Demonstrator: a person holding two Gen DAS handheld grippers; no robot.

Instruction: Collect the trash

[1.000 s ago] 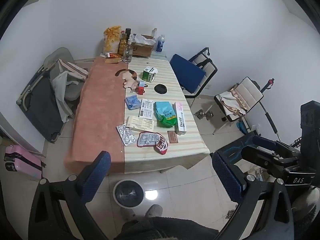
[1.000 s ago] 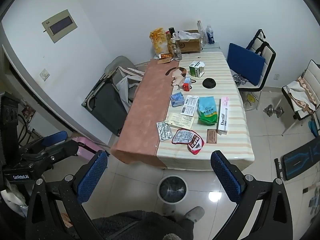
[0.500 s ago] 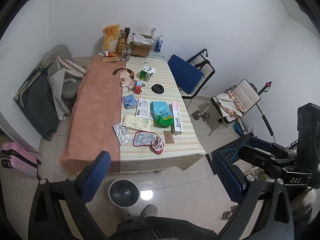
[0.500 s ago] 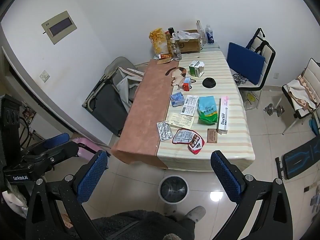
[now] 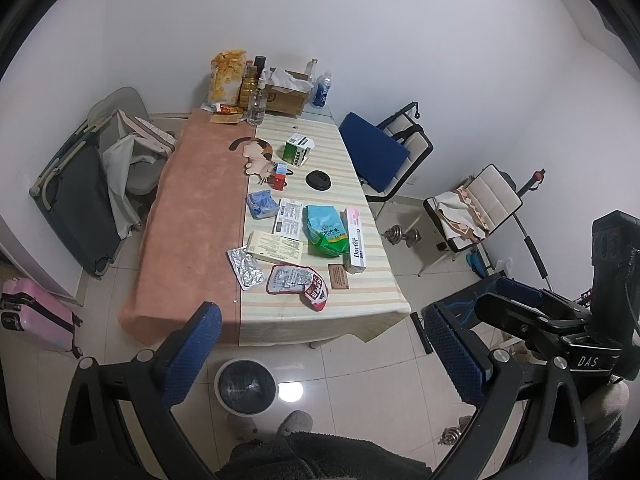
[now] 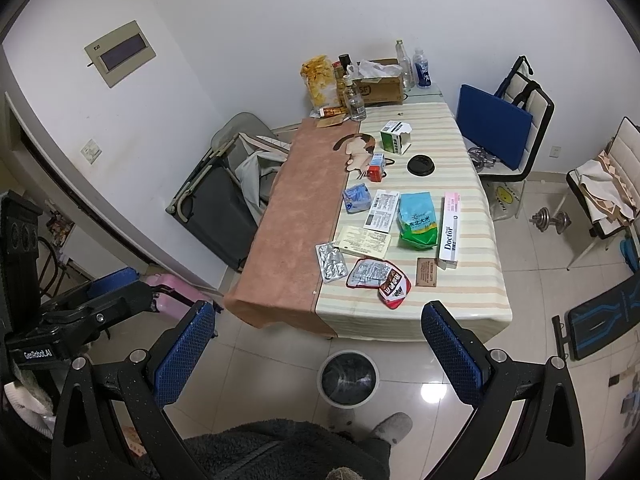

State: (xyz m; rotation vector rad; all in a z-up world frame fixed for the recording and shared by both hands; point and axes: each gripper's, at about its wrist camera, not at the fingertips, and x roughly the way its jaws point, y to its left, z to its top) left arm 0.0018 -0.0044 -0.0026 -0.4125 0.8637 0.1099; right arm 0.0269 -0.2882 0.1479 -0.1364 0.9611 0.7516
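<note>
Both grippers hang high over the floor, well apart from the table (image 5: 360, 292), and neither holds anything: the left gripper (image 5: 320, 344) has its blue pads spread wide, and the right gripper (image 6: 316, 340) is spread just as wide.

The trash lies ahead and above them in both frames, scattered down the striped half of the cloth. Nearest the table's front edge is the red snack wrapper (image 5: 298, 282), just left of centre in the left wrist view, with the crumpled foil blister pack (image 5: 245, 268) just beside it to the left. The red snack wrapper (image 6: 378, 278) sits slightly right of centre in the right wrist view. Its long axis runs roughly across the frame, parallel to the table edge.

The trash bin (image 5: 245, 386) stands on the tiles below that edge (lined with a dark bag, open top), in the lower middle of the frame, between the pads of each gripper.

I judge neither arm clearly nearer; the foil favours the left, the white Doctor box (image 6: 450, 230) the right.
</note>
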